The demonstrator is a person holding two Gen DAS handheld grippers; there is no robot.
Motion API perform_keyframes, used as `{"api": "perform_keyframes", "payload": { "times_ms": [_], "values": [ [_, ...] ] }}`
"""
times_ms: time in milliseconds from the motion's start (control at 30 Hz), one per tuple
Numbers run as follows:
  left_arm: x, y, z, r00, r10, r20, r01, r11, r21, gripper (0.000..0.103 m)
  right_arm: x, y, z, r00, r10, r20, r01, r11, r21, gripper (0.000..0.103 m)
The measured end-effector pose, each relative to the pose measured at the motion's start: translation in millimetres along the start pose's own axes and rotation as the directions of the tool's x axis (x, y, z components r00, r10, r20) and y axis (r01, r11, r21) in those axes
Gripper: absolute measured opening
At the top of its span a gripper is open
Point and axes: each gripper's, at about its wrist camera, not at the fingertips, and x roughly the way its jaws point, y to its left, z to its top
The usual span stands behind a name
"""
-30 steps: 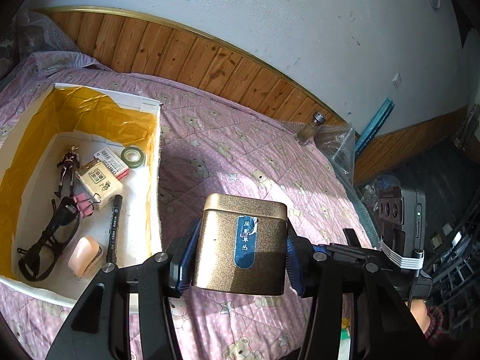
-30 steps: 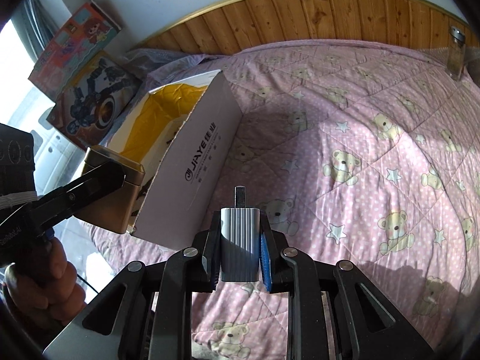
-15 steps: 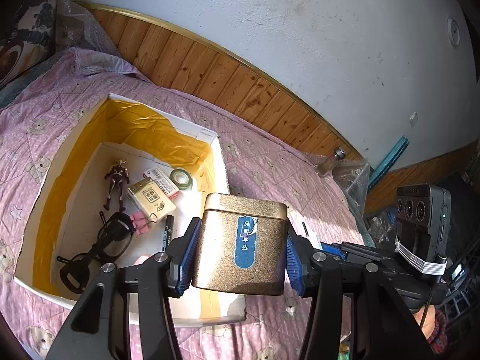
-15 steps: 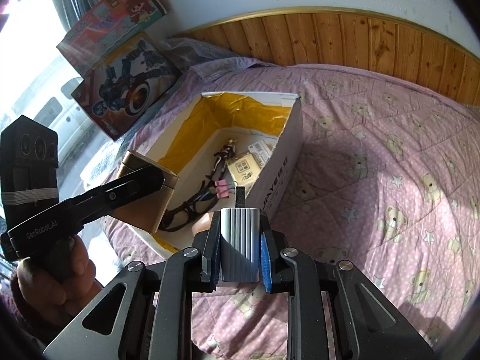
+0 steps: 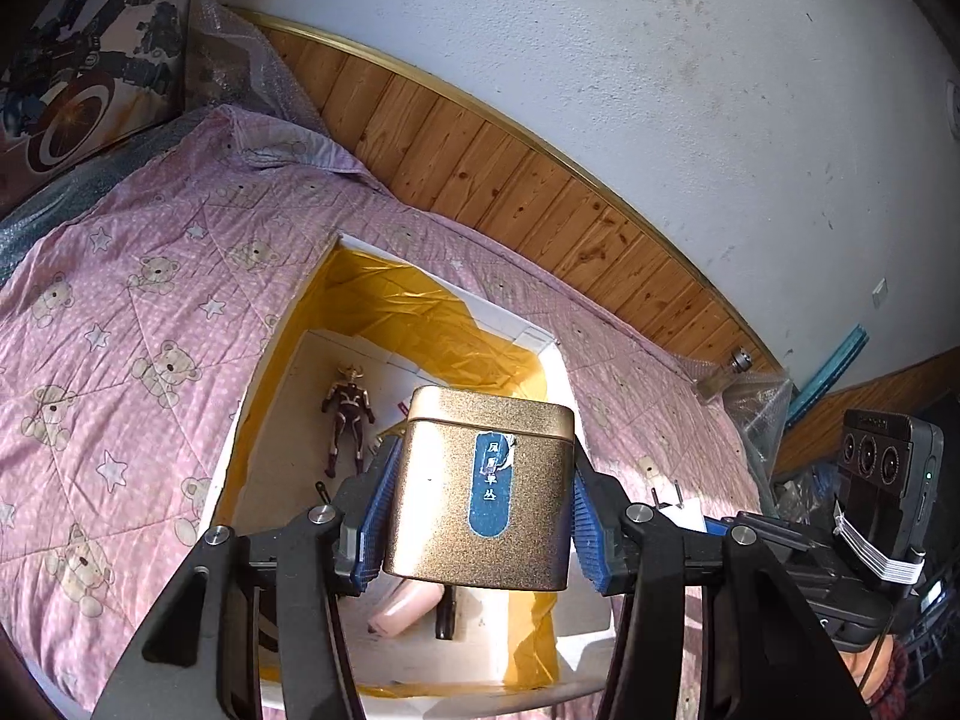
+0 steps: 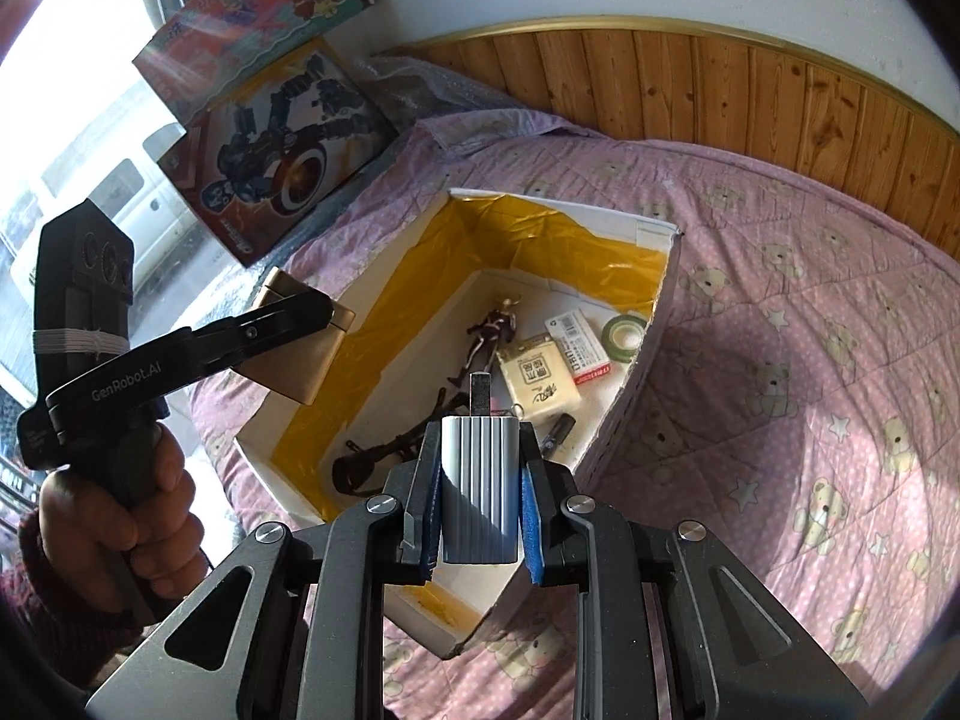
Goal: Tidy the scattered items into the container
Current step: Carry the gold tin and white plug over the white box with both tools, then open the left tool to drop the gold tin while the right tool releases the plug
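Note:
My left gripper point(image 5: 480, 516) is shut on a gold tin point(image 5: 483, 489) with a blue label, held above the open white box point(image 5: 282, 336) lined with yellow tape. From the right wrist view the same gold tin point(image 6: 300, 354) hangs over the box's point(image 6: 651, 324) left wall. My right gripper point(image 6: 480, 516) is shut on a grey ribbed USB stick point(image 6: 478, 486), over the box's near corner. Inside lie a toy figure point(image 5: 348, 414), a pink eraser-like piece point(image 5: 405, 606), a card pack point(image 6: 540, 381), a tape roll point(image 6: 624, 333) and black glasses point(image 6: 384, 456).
The box rests on a pink bear-print quilt point(image 6: 810, 330). Two toy boxes point(image 6: 282, 156) lean by the window at the left. A small glass bottle point(image 5: 735, 366) and bubble wrap sit at the quilt's far right edge, below wood panelling point(image 5: 510, 180). A hand point(image 6: 120, 516) holds the left gripper.
Both grippers have moved left over the box. The gold tin went from over the quilt to above the box's interior; the USB stick now sits above the box's near corner.

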Motion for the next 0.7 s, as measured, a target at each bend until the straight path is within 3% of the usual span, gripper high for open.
{"api": "perform_keyframes", "payload": {
  "times_ms": [333,700],
  "values": [
    [29.9,19.4,17.2,0.994,0.097,-0.057,-0.095,0.995,0.035,0.052,33.1,-0.8,31.1,0.999,-0.020,-0.034,0.019,0.999,-0.038,0.022],
    [70.6,27.2,26.2,0.966,0.228,-0.124,-0.213,0.969,0.123,0.052,82.3,-16.3,66.5,0.991,-0.092,-0.100,0.086,0.994,-0.064,0.022]
  ]
}}
